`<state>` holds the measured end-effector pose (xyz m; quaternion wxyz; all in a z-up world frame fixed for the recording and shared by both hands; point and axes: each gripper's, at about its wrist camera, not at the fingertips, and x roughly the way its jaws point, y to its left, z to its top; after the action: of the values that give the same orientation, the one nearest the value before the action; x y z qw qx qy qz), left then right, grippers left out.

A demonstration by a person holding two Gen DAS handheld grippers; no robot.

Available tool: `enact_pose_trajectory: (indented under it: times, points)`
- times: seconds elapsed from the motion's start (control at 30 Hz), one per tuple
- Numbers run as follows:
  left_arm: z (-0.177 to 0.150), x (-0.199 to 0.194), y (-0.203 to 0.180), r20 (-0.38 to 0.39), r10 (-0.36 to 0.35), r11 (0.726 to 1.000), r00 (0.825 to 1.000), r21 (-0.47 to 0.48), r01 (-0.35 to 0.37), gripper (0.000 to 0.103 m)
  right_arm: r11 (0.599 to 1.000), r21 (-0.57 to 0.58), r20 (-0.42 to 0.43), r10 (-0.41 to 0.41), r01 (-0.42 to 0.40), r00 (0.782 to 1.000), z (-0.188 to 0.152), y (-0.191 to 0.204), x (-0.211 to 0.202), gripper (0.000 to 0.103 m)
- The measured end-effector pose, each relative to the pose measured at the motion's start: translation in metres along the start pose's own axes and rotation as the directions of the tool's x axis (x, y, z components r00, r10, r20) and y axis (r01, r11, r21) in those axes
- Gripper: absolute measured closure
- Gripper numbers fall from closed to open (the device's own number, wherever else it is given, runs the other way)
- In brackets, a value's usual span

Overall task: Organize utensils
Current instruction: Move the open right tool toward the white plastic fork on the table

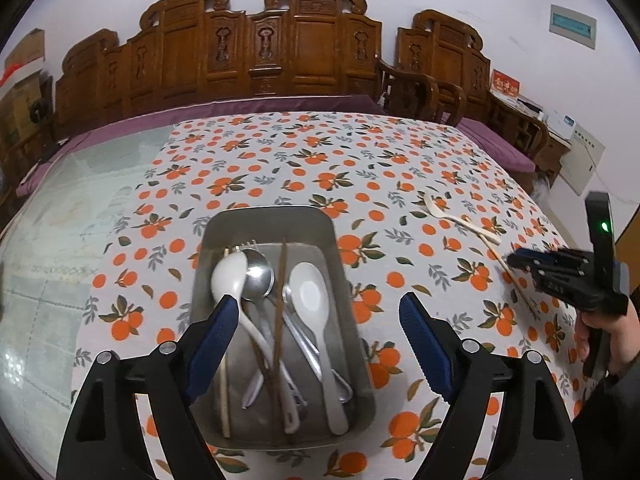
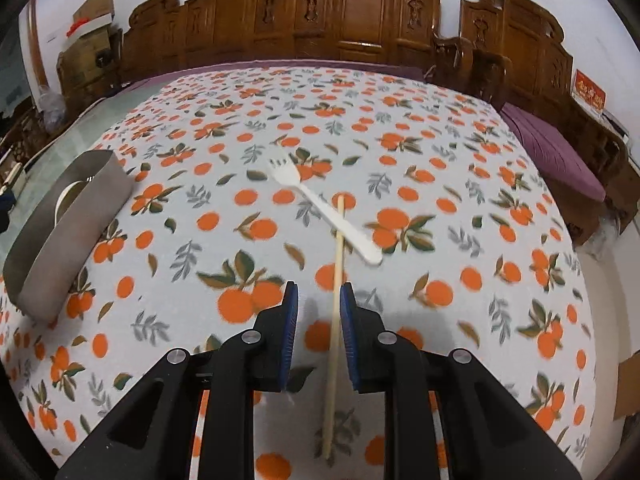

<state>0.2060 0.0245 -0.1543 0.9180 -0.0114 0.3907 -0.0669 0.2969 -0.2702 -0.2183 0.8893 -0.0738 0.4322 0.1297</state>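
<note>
A steel tray sits on the orange-print tablecloth and holds white spoons, a metal spoon, a fork and brown chopsticks. My left gripper is open and empty above the tray's near half. In the right wrist view a pale chopstick lies on the cloth between the fingers of my right gripper, which is open around it. A white plastic fork lies across the chopstick's far end. The tray also shows at the left of the right wrist view. The right gripper shows in the left wrist view.
Carved wooden benches with purple cushions stand behind and right of the table. A bare glass tabletop strip lies left of the cloth. Cardboard boxes sit at the far left.
</note>
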Motion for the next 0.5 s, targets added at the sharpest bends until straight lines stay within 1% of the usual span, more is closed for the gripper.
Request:
enact_pose_trajectory:
  times: [0.13,0.37,0.4,0.47,0.5]
  points:
    - [0.0,0.002,-0.015,0.001,0.0,1.0,1.0,0.018,0.0,0.024,1.0,-0.015,0.012,0.022,-0.022,1.0,0.015,-0.002,0.009,0.079]
    - [0.005,0.013,-0.04,-0.006,-0.011,0.999,1.0,0.046,0.011,0.024,0.993,-0.109,0.032,0.058,-0.054,0.998,0.05,0.002,0.037,0.079]
    - [0.005,0.016,-0.043,-0.01,-0.012,0.999,1.0,0.051,0.013,0.024,0.991,-0.118,0.03,0.072,-0.068,0.997,0.054,0.002,0.042,0.079]
    - [0.004,0.021,-0.048,-0.019,-0.015,0.998,1.0,0.059,0.016,0.024,0.988,-0.134,0.021,0.075,-0.072,0.997,0.061,0.003,0.052,0.079]
    - [0.003,0.024,-0.052,-0.025,-0.015,0.997,1.0,0.069,0.017,0.024,0.987,-0.144,0.004,0.078,-0.077,0.997,0.064,0.003,0.061,0.079]
